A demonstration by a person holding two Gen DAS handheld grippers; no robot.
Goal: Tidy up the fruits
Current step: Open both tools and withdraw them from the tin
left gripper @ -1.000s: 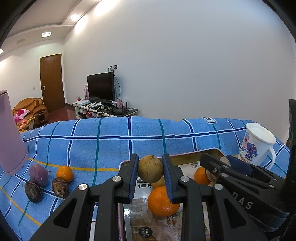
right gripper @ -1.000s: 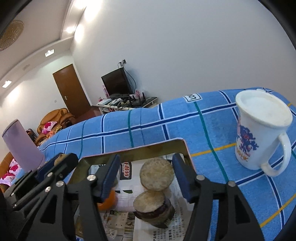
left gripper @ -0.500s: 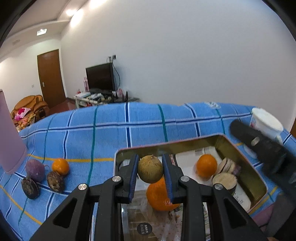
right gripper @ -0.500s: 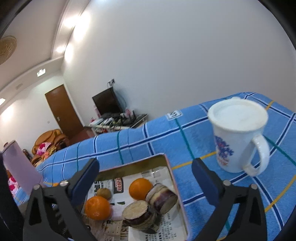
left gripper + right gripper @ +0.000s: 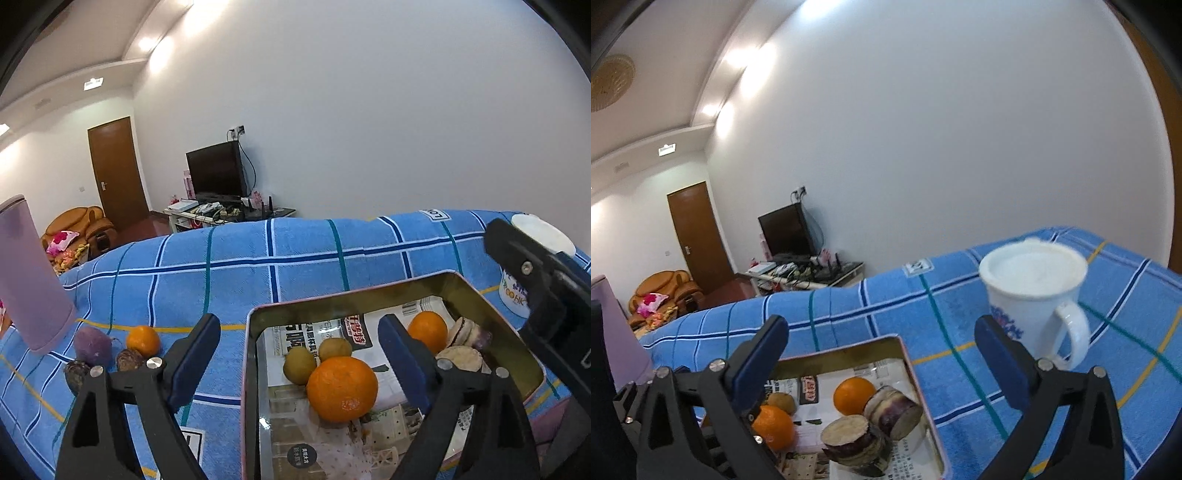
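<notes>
1. Now the left hand-held gripper [image 5: 297,345] stands wide apart over the metal tin [image 5: 495,310]; its jaws have just been opening and grip nothing.
2. Below it, two brownish-green fruits [image 5: 300,364] lie side by side on the newspaper lining, touching a large orange [image 5: 341,388].
3. A smaller orange [image 5: 427,329] and cut purple-skinned pieces [image 5: 466,332] sit toward the tin's right side.
4. The right hand-held gripper [image 5: 881,349] is also spread fully, empty, above the tin's far corner.
5. On the blue checked cloth [image 5: 236,273], another orange [image 5: 142,340] and dark fruits [image 5: 92,345] remain left of the tin.
6. A white mug [image 5: 1032,291] stands to the right.
</notes>
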